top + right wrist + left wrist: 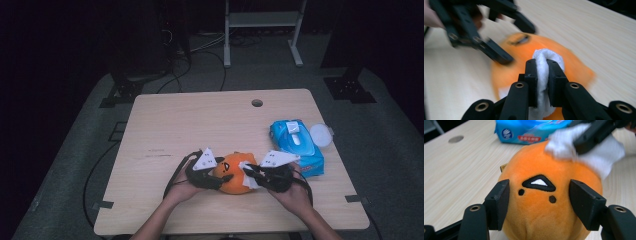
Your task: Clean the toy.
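Gripping the orange plush (549,207) from both sides, the left gripper (216,178) is steadying it on the table (200,120) near the front edge – pads pressing its flanks. Right gripper (542,75) is pinching a white wipe (544,72), pressing it against the plush – wipes pack (295,145) lying beyond
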